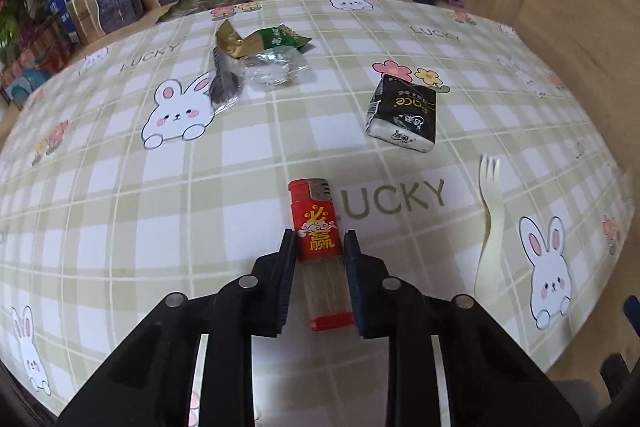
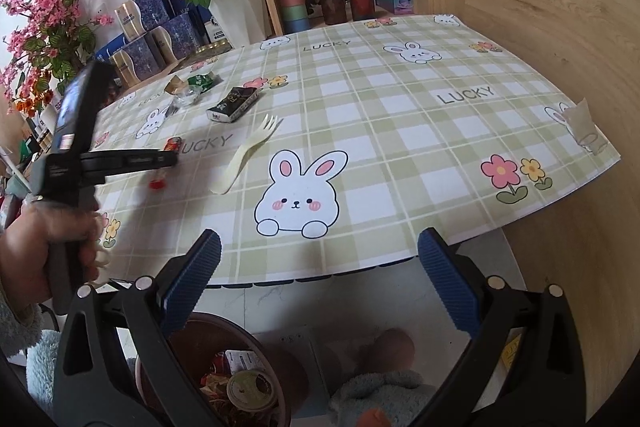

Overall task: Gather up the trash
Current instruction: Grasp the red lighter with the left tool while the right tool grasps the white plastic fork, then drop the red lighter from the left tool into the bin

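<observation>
Black left tongs [image 1: 318, 239] fill the bottom centre of the left wrist view, clenched on a red lighter [image 1: 319, 247] that lies flat on the checked tabletop [image 1: 120, 211]; they grip its sides, likely to lift it as trash. Farther up lie a black tissue pack [image 1: 402, 113] at centre right, a pale plastic fork [image 1: 489, 227] at right, and crumpled wrappers [image 1: 256, 55] at upper centre. Right tongs [image 2: 318, 267], released and empty, hover at the bottom of their view above a brown bin [image 2: 224, 379] holding collected rubbish.
</observation>
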Action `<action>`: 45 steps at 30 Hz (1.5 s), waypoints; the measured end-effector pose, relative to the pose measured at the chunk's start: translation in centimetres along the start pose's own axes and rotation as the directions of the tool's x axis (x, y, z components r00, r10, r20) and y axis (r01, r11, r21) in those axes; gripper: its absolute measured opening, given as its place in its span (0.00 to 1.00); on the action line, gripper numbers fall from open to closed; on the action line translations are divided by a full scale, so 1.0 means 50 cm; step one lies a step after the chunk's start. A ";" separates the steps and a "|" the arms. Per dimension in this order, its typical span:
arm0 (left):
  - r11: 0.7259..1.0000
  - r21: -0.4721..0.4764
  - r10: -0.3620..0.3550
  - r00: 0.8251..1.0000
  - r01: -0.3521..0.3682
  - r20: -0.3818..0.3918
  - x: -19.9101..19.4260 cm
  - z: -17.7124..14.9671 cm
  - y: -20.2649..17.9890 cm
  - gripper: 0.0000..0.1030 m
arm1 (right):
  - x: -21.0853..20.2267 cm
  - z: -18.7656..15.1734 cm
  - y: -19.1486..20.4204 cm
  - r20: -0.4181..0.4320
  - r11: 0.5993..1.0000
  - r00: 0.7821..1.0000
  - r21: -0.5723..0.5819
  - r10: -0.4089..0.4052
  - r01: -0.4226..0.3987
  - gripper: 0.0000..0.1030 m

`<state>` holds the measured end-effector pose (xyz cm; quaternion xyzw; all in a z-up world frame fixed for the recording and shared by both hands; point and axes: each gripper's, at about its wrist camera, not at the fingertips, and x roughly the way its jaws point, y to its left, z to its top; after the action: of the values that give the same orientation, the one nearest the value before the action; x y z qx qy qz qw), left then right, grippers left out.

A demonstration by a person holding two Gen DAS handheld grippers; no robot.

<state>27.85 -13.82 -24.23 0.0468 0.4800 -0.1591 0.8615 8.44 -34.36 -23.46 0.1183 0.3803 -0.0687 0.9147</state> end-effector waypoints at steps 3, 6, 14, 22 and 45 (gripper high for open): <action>0.998 -0.020 -0.061 0.998 0.061 0.026 -0.035 -0.013 0.037 0.22 | 0.007 -0.001 0.000 -0.011 1.000 1.000 0.001 0.006 -0.006 0.94; 0.994 -0.022 -0.103 0.993 0.105 0.056 -0.077 -0.027 0.059 0.22 | 0.016 0.007 0.012 -0.018 1.000 1.000 -0.018 0.022 -0.023 0.94; 0.990 -0.026 -0.136 0.985 0.140 0.104 -0.170 -0.082 0.120 0.22 | 0.075 0.059 0.066 -0.082 0.977 0.974 -0.014 0.211 -0.213 0.61; 0.974 -0.165 -0.137 0.984 0.156 0.118 -0.190 -0.118 0.212 0.22 | 0.194 0.121 0.137 -0.154 0.975 0.963 0.028 0.222 -0.220 0.41; 0.976 -0.152 -0.130 0.975 0.158 0.178 -0.252 -0.201 0.211 0.22 | 0.269 0.140 0.208 -0.140 0.957 0.988 -0.290 -0.066 0.023 0.18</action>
<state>16.90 1.40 -19.78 -0.0732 0.4197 -0.1844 0.8857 24.84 -26.72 -26.54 -0.0197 0.4558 -0.0245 0.8895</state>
